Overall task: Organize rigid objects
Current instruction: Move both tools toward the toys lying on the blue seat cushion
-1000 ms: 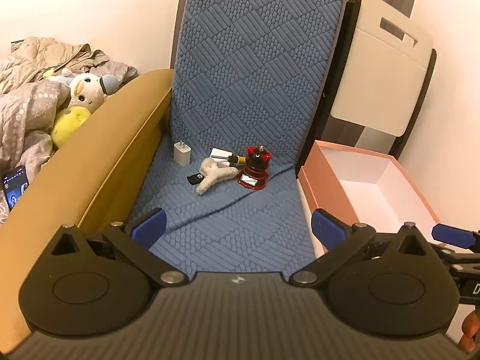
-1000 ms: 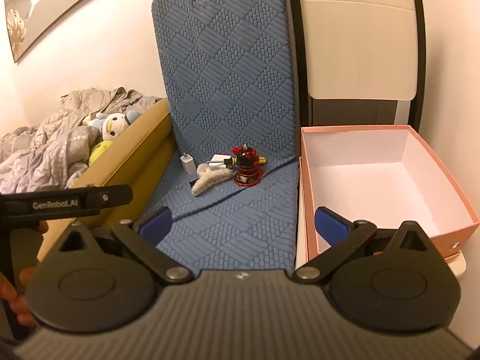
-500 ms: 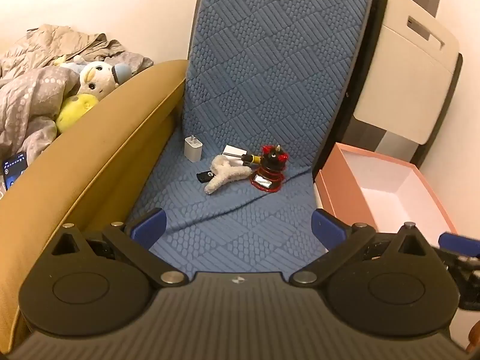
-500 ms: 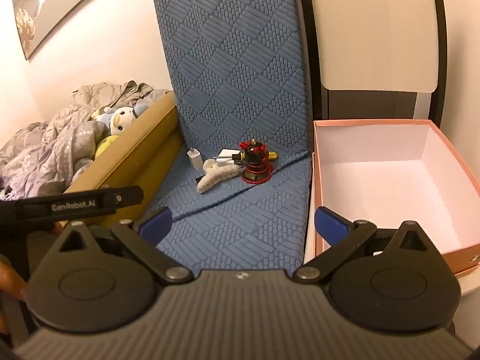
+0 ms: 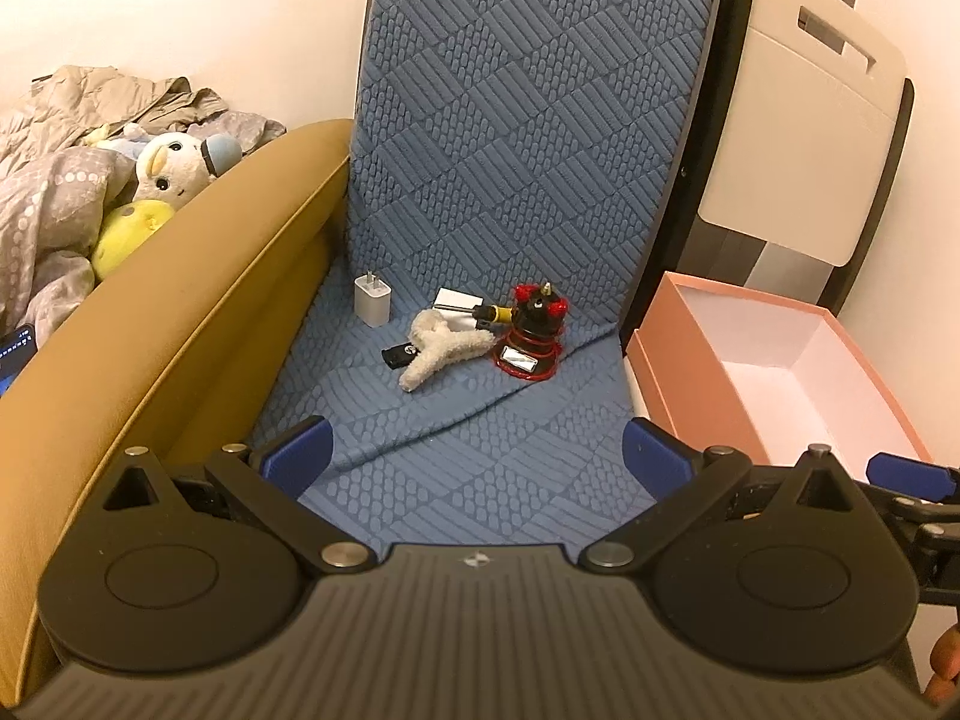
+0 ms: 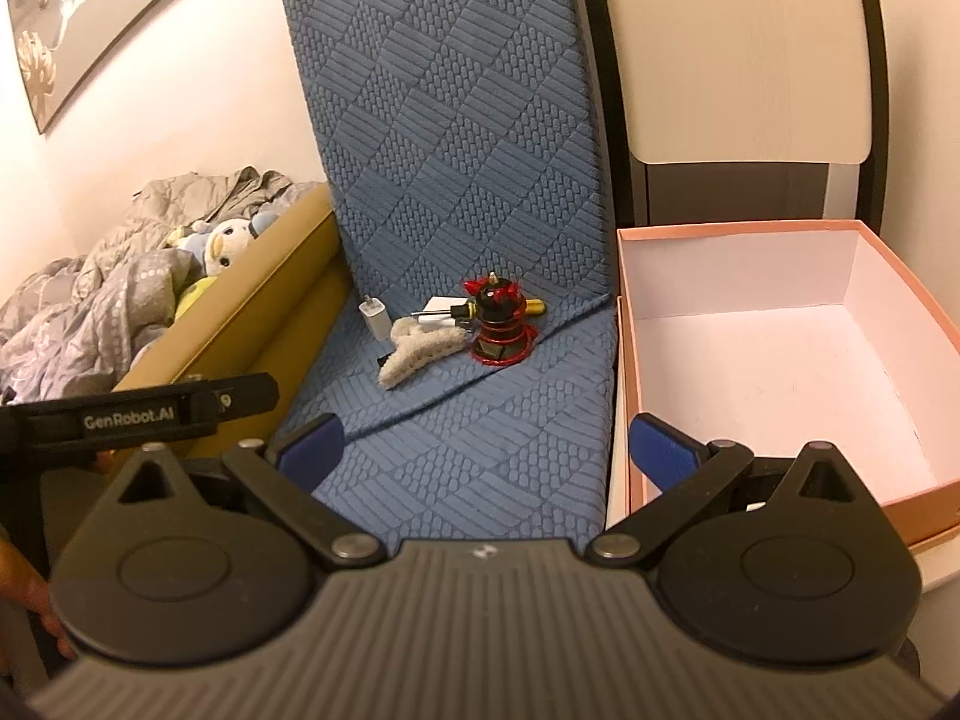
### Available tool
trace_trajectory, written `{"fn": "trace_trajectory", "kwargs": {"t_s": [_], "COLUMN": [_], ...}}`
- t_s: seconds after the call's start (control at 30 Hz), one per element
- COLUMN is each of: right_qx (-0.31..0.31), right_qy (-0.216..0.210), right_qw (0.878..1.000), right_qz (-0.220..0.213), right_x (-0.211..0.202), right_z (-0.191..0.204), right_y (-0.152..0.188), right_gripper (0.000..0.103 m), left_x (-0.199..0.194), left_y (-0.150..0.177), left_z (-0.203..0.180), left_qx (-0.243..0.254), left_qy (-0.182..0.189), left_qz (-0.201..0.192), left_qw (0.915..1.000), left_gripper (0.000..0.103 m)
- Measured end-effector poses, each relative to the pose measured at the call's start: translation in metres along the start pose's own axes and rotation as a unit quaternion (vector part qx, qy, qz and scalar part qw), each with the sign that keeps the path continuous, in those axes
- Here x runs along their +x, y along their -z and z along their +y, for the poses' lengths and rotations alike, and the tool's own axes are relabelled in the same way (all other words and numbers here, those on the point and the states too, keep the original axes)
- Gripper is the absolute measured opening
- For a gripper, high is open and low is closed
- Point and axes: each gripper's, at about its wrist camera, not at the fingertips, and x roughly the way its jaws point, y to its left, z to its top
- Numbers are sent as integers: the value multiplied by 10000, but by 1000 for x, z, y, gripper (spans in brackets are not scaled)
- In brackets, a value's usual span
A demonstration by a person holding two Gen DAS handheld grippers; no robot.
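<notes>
A small pile lies far back on the blue quilted seat pad point(image 5: 480, 468): a white charger plug point(image 5: 372, 299), a black USB stick point(image 5: 398, 355), a fluffy cream hair claw point(image 5: 441, 348), a yellow-handled screwdriver point(image 5: 489, 313) on a white card, and a red-and-black figurine point(image 5: 532, 333). The same pile shows in the right wrist view, with the figurine point(image 6: 501, 324) and the claw point(image 6: 420, 351). An empty pink box point(image 6: 774, 360) stands to the right of the pad. My left gripper point(image 5: 477, 456) and right gripper point(image 6: 486, 447) are both open, empty, well short of the pile.
A tan padded armrest point(image 5: 150, 330) borders the pad on the left, with a plush toy point(image 5: 168, 171) and bedding beyond it. A folded white chair point(image 5: 798, 144) leans against the wall behind the box. The left gripper's handle point(image 6: 138, 414) shows in the right wrist view.
Both grippers have moved forward toward the pile and turned slightly left; the objects look larger. Nothing was picked up and both stay open.
</notes>
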Motion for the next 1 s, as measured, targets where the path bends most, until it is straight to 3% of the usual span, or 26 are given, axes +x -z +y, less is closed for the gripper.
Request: {"fn": "trace_trajectory", "kwargs": {"t_s": [0.47,0.67,0.83,1.0], "right_qx": [205,259,209,210], "right_qy": [294,335,408,456], "right_qw": [9993,9991,9989,9987], "right_qz": [61,52,111,132], "right_x": [16,18,21,23], "right_z": [7,9,16,22], "right_y": [12,12,14,14], "right_gripper": [103,103,103,103], "left_x": [3,1,4,4], "left_y": [4,0,0,0], "left_z": [13,22,26,34], "left_qx": [227,42,105,-27], "left_qy": [24,250,172,317], "left_qz": [-14,-40,-49,-85], "left_qw": [9997,9997,9998,9995], "left_gripper": [103,103,103,103]}}
